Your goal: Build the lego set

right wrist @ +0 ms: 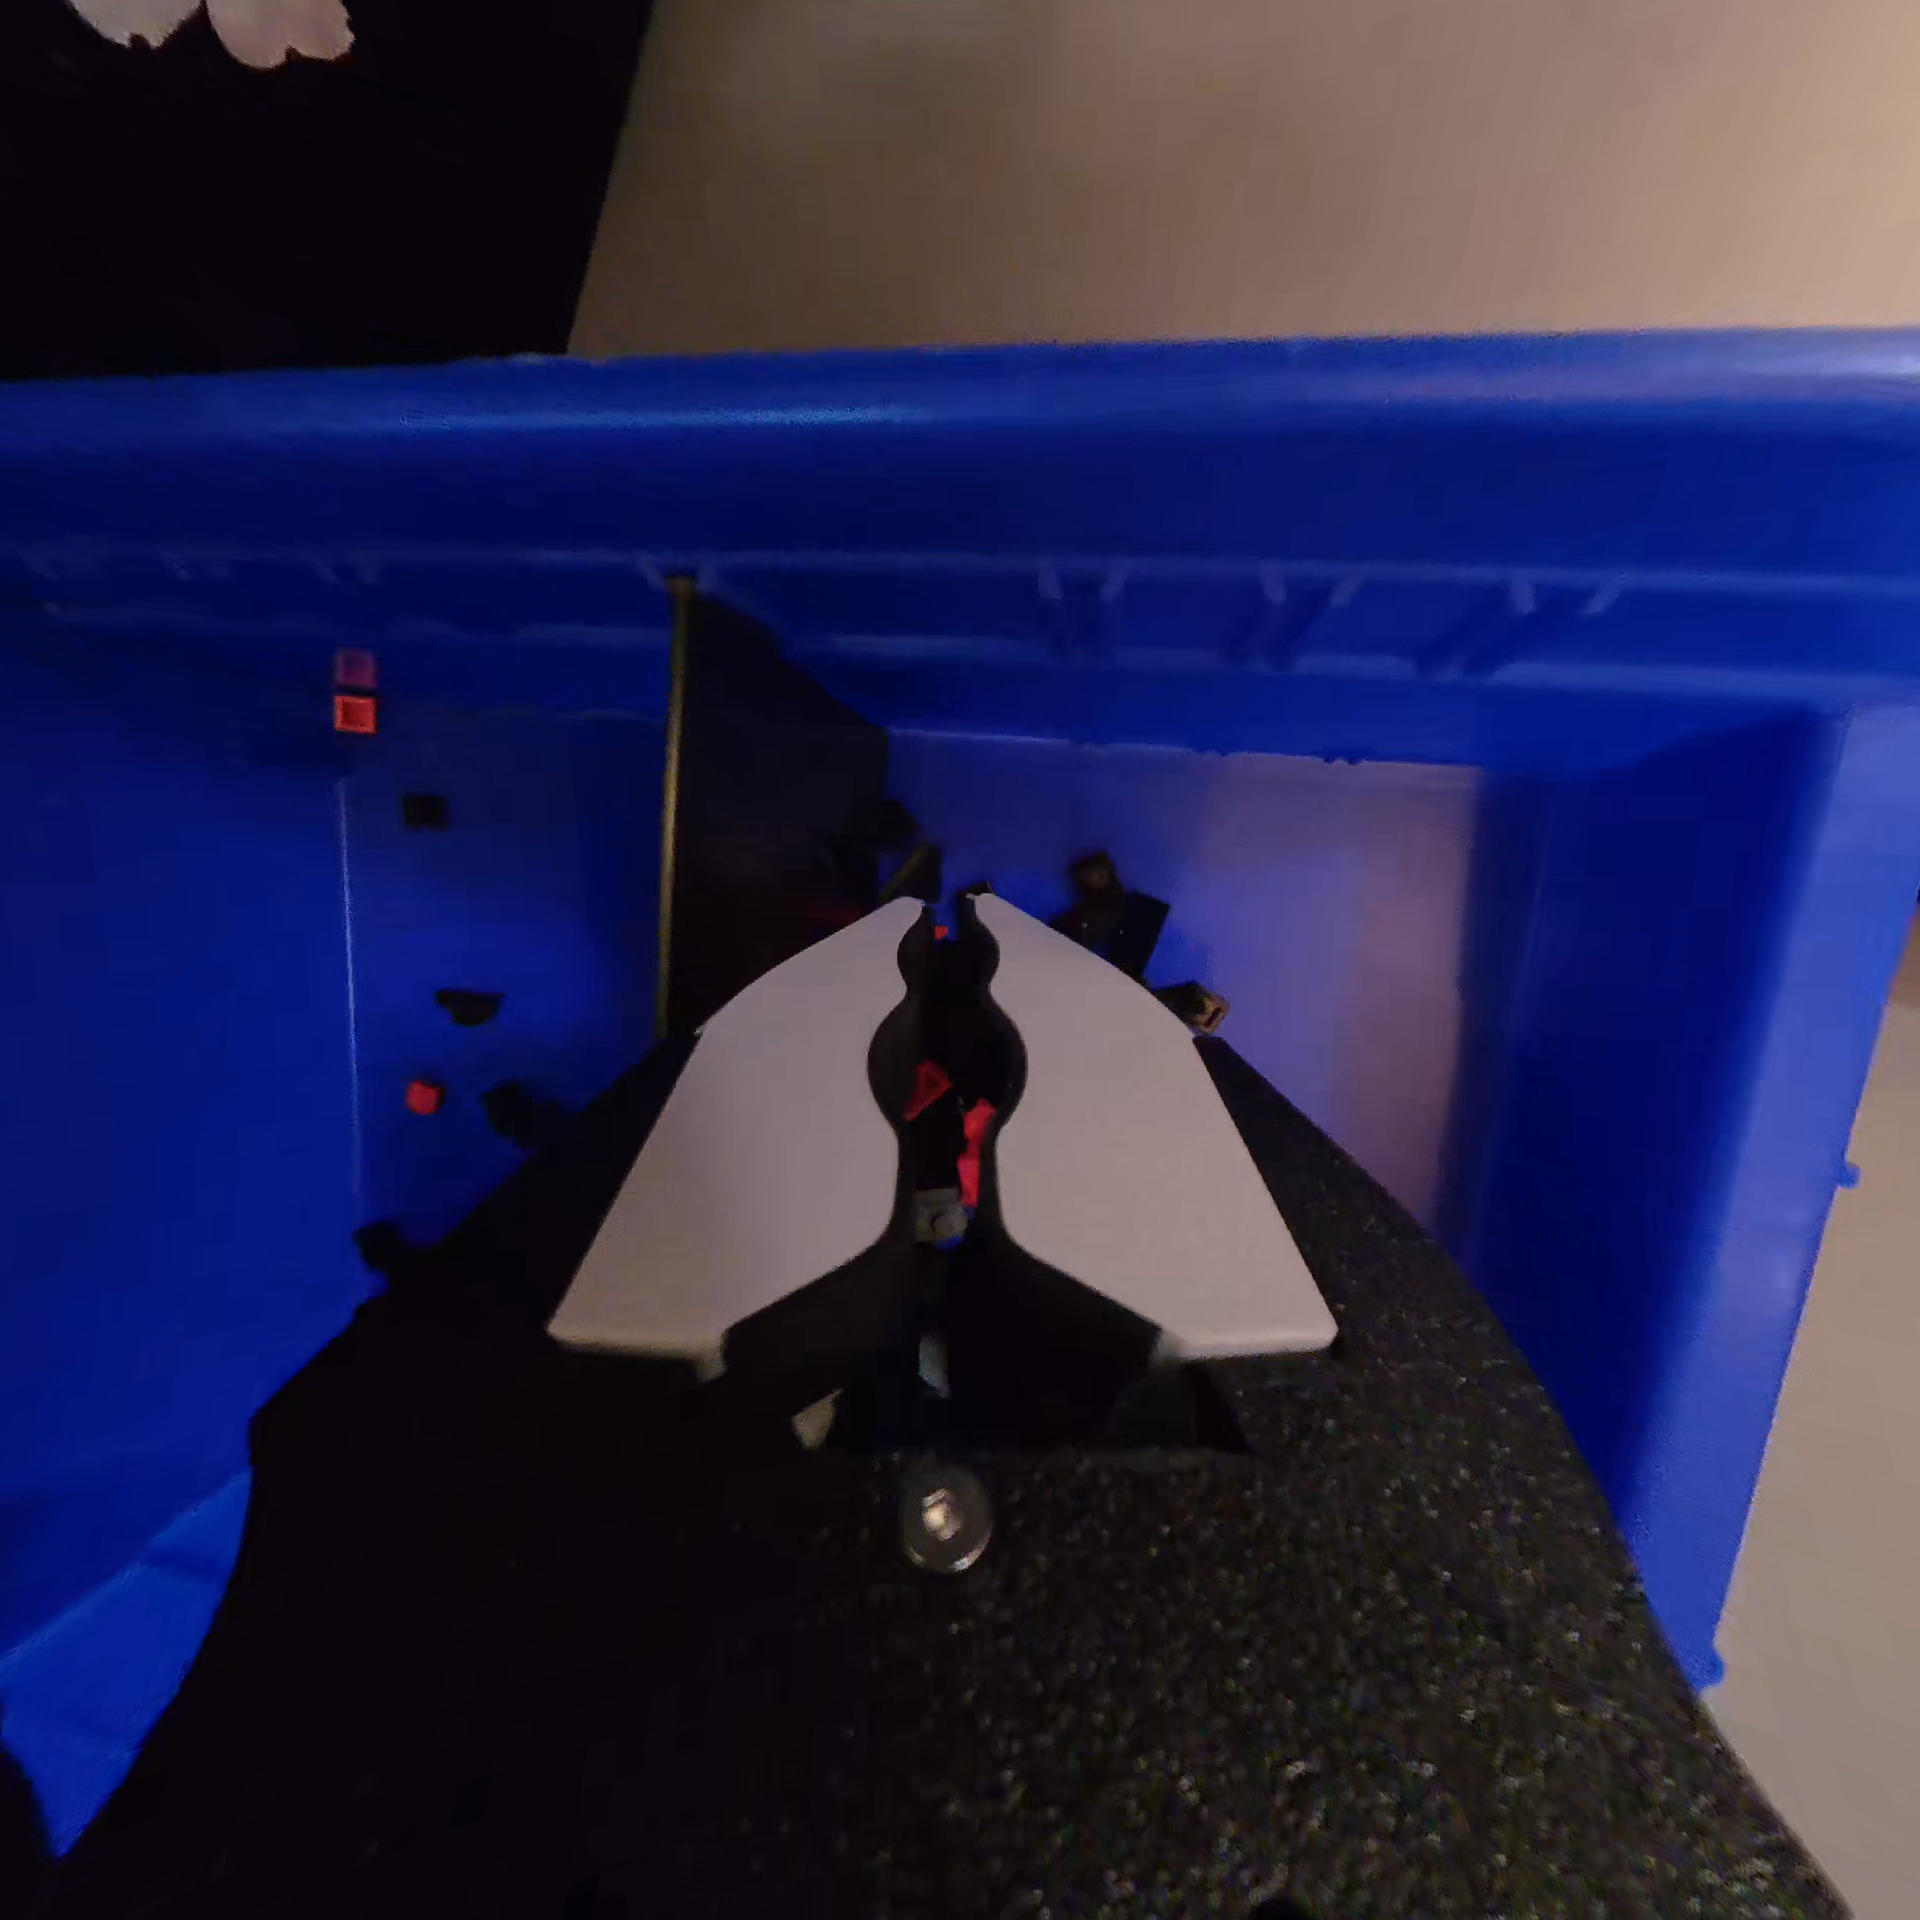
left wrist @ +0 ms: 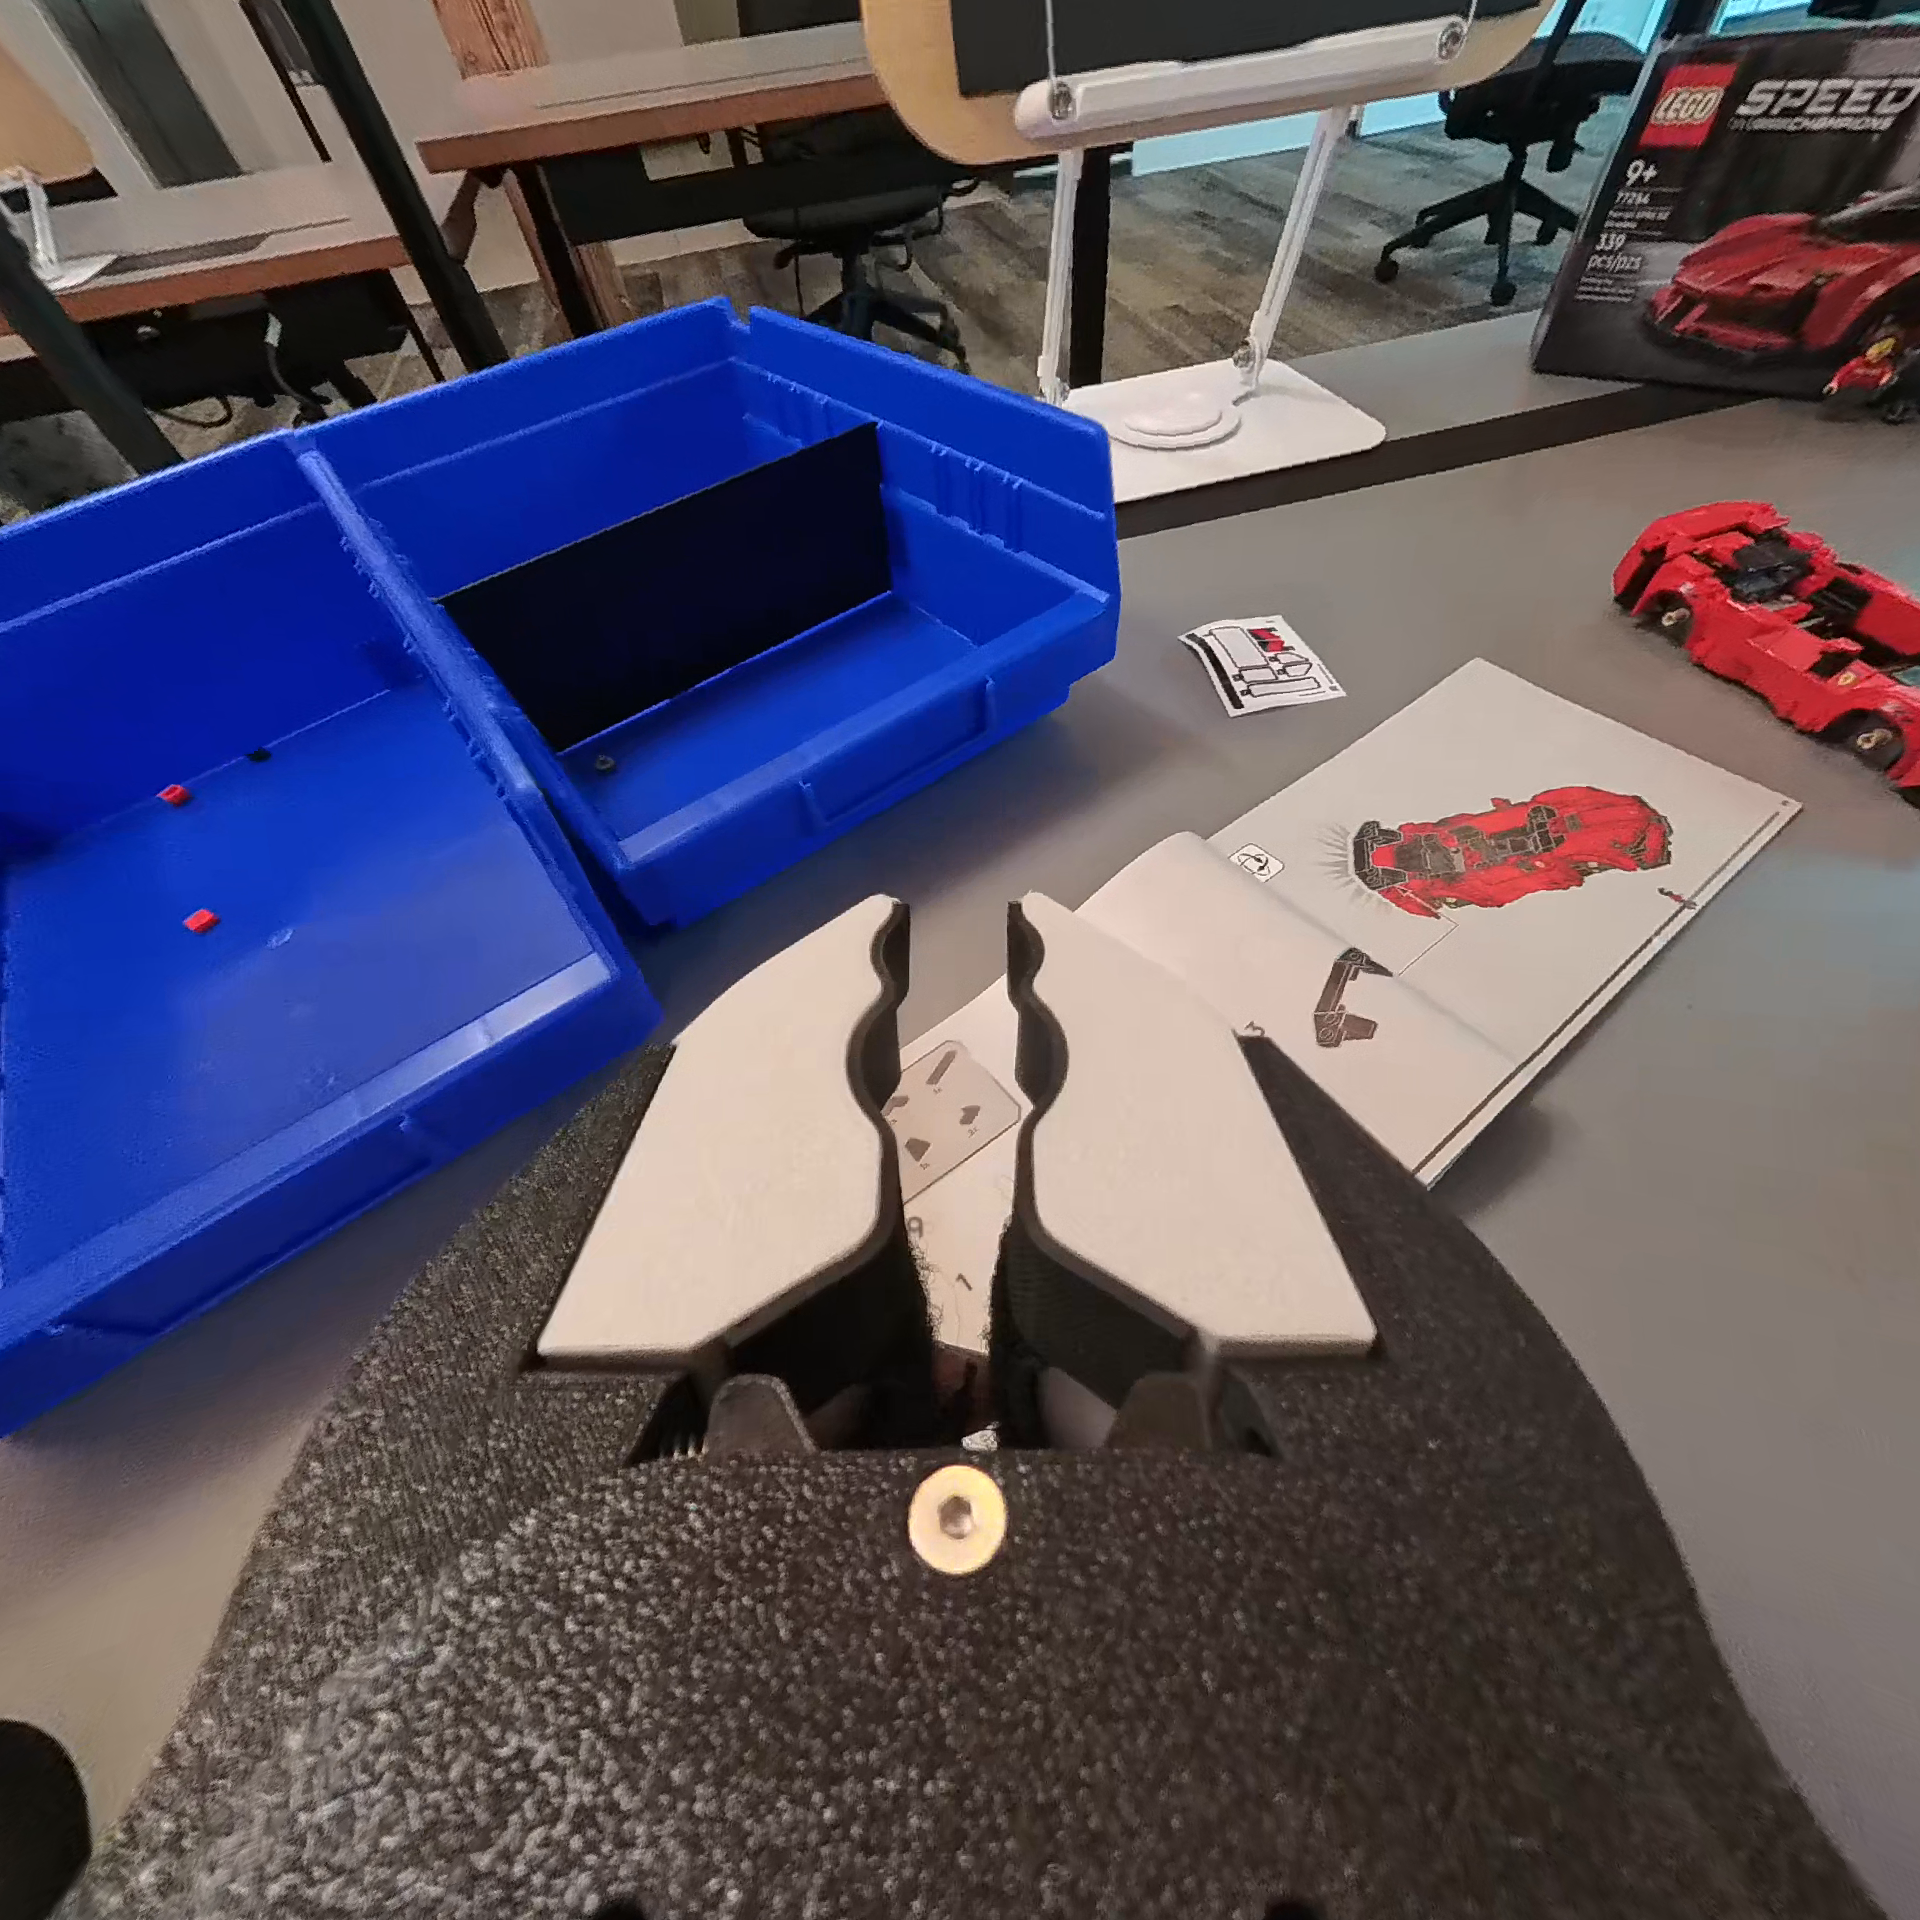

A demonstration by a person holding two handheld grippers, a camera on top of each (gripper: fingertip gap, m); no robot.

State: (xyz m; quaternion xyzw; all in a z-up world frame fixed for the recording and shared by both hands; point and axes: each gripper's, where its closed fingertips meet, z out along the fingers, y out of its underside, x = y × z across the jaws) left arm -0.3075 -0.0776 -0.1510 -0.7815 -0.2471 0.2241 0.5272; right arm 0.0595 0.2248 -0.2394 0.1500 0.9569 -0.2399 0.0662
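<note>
The right gripper (right wrist: 948, 914), tips nearly together deep in a blue bin (right wrist: 1143, 468), has small red pieces (right wrist: 928, 1086) below its gap; whether it holds one I cannot tell, and a loose pinch could drop it. The left gripper (left wrist: 958, 914), narrowly parted and empty, hovers over the instruction booklet (left wrist: 1507, 883), with the red car (left wrist: 1787, 623) far to its right

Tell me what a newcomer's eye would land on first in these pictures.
First, the blue bins filling the left of the left wrist view, nearly bare but for a few tiny red and black pieces. Next, the red car at the table's right edge, with the open booklet in front of it, just past the left gripper. In the right wrist view, the right gripper reaches inside a blue bin among small scattered pieces.
</note>
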